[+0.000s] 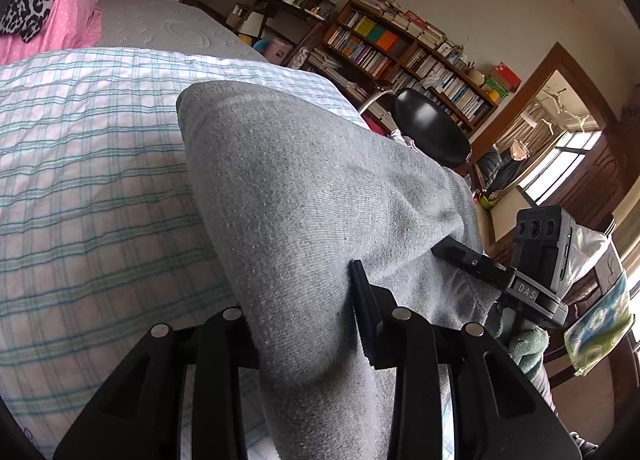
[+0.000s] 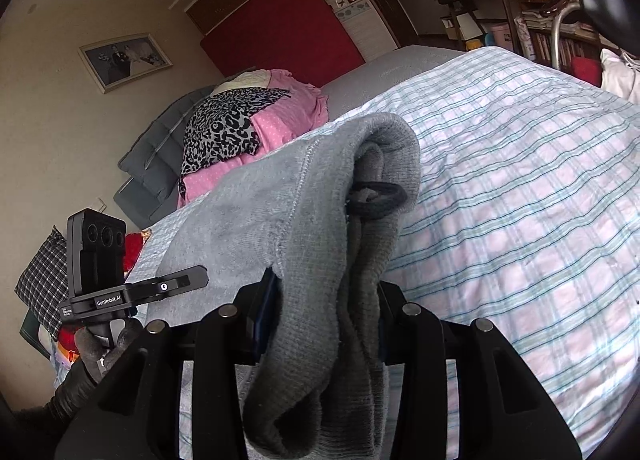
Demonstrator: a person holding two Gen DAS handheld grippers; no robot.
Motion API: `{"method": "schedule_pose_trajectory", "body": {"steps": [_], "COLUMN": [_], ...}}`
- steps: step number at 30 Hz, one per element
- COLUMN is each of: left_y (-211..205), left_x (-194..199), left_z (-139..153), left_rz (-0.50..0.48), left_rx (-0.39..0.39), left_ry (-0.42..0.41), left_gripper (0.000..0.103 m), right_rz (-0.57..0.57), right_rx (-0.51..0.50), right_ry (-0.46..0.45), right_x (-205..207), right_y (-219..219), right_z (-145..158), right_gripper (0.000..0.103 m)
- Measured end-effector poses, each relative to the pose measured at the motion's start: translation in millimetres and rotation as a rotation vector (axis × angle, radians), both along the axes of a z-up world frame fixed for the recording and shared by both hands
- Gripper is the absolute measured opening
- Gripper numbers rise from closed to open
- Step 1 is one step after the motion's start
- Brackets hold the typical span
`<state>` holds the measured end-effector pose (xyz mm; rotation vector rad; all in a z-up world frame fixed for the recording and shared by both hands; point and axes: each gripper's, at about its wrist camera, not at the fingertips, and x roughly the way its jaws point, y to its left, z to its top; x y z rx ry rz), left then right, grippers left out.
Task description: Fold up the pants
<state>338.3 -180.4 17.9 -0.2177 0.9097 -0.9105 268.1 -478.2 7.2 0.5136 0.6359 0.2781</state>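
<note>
Both grippers are clamped down on the same pair of grey pants (image 1: 304, 188), so neither set of jaws is anywhere near wide, just pinched on bunched cloth. The left gripper (image 1: 304, 300) has a thick fold of the knit squeezed between its fingers, and the fabric rises out of the jaws and balloons up and away from the camera, blocking most of the middle of that view. The right gripper (image 2: 324, 300) has the waistband end, with the ribbed band doubled over and a black drawstring (image 2: 376, 196) looped out of the fold just past the fingers.

From the right wrist view the pants run long-ways from the jaws off toward the left gripper, so they're stretched between the two hands and held up over the bed, not lying flat. Each camera catches the other gripper at the edge of its frame.

Underneath is a plaid sheet (image 2: 520, 188), white with teal stripes. Further up the bed sits a pile of pink and leopard-print clothes (image 2: 240, 128), well apart from the pants. Beyond the bed there's a bookshelf (image 1: 404, 48) packed with books, and a black round seat (image 1: 432, 132) beside the mattress.
</note>
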Motion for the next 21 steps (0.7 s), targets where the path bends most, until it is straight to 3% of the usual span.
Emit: {"method": "schedule_pose_trajectory", "body": {"steps": [8, 12, 16, 21], "left_y": [-27.8, -28.8, -25.6, -30.7], "left_x": [25.8, 29.0, 28.8, 16.9], "left_z": [-28.7, -42.2, -44.8, -34.6], "left_rz": [0.000, 0.009, 0.033, 0.075], "left_rx": [0.041, 0.035, 0.057, 0.158], "left_ry": [0.040, 0.054, 0.055, -0.037], "left_gripper": [0.034, 0.038, 0.050, 0.063], "right_rz": [-0.035, -0.035, -0.050, -0.082], "right_rx": [0.008, -0.004, -0.026, -0.023], "right_ry": [0.103, 0.110, 0.117, 0.096], "right_x": [29.4, 29.9, 26.4, 19.7], "right_y": [-15.6, -12.8, -9.7, -12.0], "right_z": [-38.1, -41.2, -42.4, -37.5], "right_gripper": [0.041, 0.043, 0.049, 0.053]}}
